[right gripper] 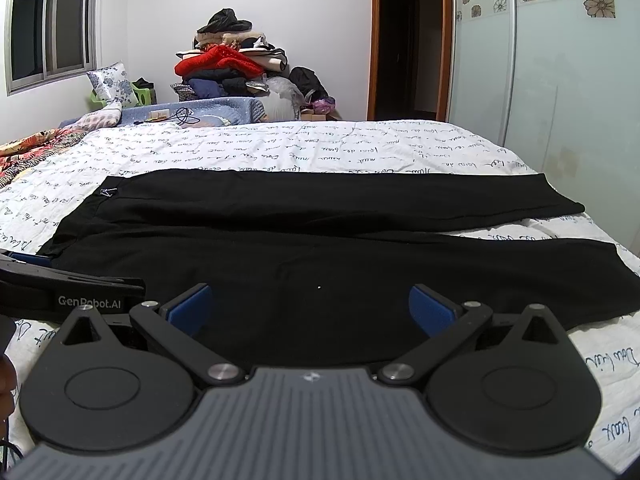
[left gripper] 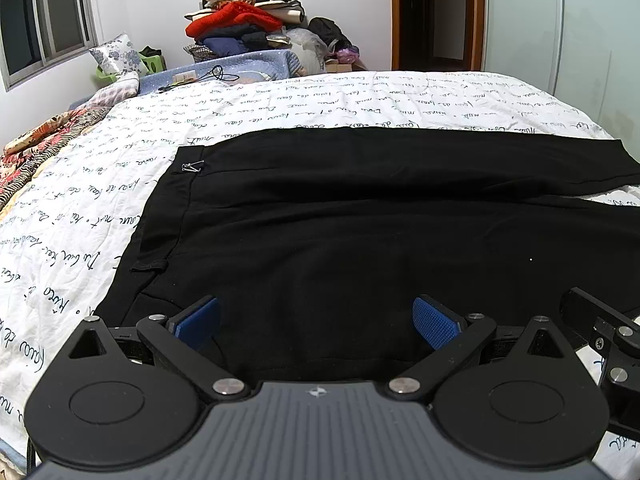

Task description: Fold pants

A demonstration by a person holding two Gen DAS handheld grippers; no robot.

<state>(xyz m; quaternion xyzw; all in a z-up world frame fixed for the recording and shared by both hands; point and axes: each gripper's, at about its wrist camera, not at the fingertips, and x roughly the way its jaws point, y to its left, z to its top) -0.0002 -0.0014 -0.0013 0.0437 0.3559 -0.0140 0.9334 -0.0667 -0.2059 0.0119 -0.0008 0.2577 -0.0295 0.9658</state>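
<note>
Black pants lie flat across the bed, waistband to the left, both legs running right with a narrow strip of sheet between their ends. They also show in the right wrist view. My left gripper is open, its blue pads spread over the near edge of the pants near the waist. My right gripper is open over the near leg's edge. The left gripper's body shows at left in the right wrist view; part of the right gripper shows at right in the left wrist view.
The bed has a white sheet with handwriting print. A floral blanket lies at the left edge. A pile of clothes stands behind the bed, with a doorway and a sliding wardrobe at right.
</note>
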